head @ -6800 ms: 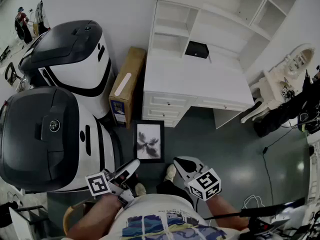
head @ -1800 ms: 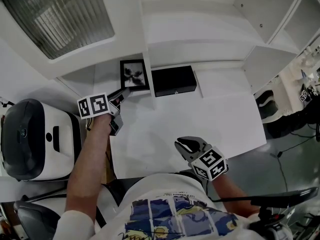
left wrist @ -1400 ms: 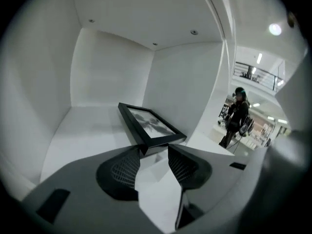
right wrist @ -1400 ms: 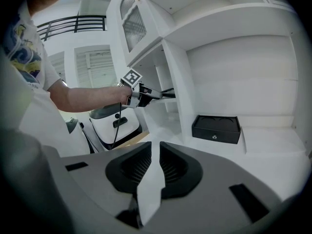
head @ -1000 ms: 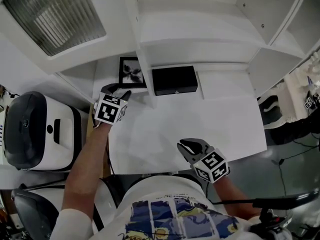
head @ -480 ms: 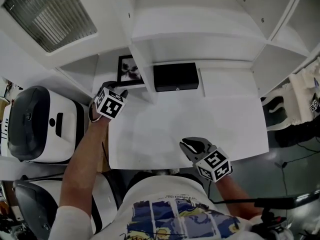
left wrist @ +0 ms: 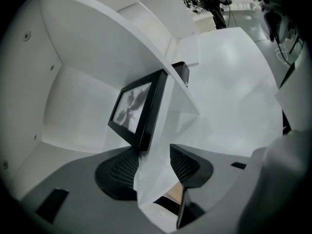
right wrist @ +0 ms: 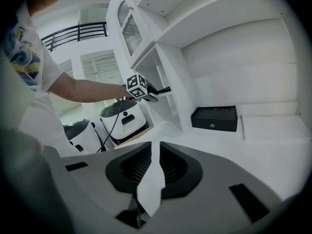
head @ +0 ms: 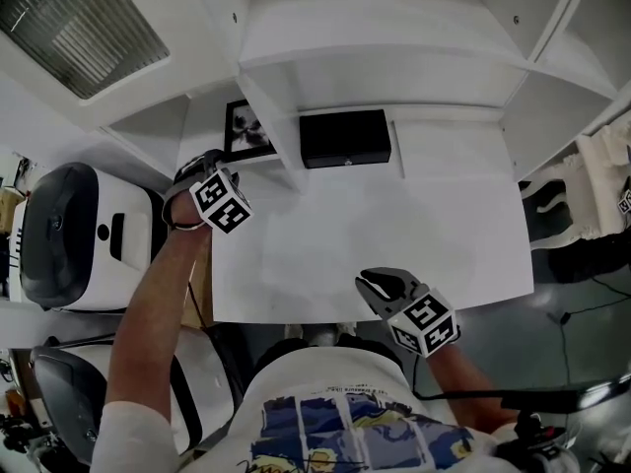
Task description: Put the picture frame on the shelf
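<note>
Left tool [left wrist: 155, 152] jaws apart; picture frame [left wrist: 134, 106] just beyond tips, on shelf [left wrist: 73, 106].

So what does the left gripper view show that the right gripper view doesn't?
Only the left gripper view: the picture frame, standing in the shelf compartment beside the divider, just beyond the left gripper, whose jaws are apart and empty. Only the right gripper view: the right gripper, jaws apart and empty, the person's outstretched arm, and two white machines on the floor. Both: the left gripper, the black box, the white desk top.
</note>
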Available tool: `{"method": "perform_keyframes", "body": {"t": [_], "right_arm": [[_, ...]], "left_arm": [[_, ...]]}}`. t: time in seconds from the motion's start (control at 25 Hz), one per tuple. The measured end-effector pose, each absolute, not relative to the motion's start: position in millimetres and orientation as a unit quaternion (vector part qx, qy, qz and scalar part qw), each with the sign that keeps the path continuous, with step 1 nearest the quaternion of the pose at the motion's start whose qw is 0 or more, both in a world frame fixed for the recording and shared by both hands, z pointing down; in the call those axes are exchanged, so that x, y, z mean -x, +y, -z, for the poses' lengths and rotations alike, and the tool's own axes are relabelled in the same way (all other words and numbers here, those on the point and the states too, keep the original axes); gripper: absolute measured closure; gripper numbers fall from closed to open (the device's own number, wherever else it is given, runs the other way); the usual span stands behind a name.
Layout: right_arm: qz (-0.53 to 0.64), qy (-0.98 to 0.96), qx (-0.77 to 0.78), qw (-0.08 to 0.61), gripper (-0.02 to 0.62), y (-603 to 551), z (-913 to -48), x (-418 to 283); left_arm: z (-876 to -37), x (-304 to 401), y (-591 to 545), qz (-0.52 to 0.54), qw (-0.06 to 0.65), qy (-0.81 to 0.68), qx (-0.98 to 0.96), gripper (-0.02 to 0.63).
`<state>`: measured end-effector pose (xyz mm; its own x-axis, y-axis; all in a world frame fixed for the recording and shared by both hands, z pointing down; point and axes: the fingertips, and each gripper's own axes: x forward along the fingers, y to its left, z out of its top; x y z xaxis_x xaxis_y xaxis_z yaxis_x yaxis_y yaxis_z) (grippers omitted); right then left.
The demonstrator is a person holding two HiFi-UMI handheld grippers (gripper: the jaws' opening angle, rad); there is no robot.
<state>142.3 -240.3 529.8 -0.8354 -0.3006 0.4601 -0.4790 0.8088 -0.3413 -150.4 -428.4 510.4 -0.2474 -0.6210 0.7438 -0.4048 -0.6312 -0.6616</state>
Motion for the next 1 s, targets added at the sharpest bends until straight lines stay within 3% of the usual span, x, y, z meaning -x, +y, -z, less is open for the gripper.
{"method": "perform_keyframes", "body": {"t": [0.24, 0.52, 0.92, 1.0], "right_arm": [[-0.218, -0.932, -0.209, 0.2, 0.525, -234, -531, -138], [-0.21, -0.931, -0.222, 0.201, 0.525, -228, -523, -142], [-0.194, -0.931, -0.231, 0.205, 0.525, -203, -513, -115], [-0.19, -0.932, -0.231, 0.207, 0.528, -195, -511, -105]], "left_arm": [[-514, 160, -427, 0.725, 0.155, 0.376, 0.556, 0.391], [-514, 158, -425, 0.717, 0.172, 0.386, 0.555, 0.377], [-482, 157, -389, 0.632, 0.131, 0.443, 0.622, 0.373], [-473, 153, -372, 0.594, 0.103, 0.459, 0.653, 0.418]]}}
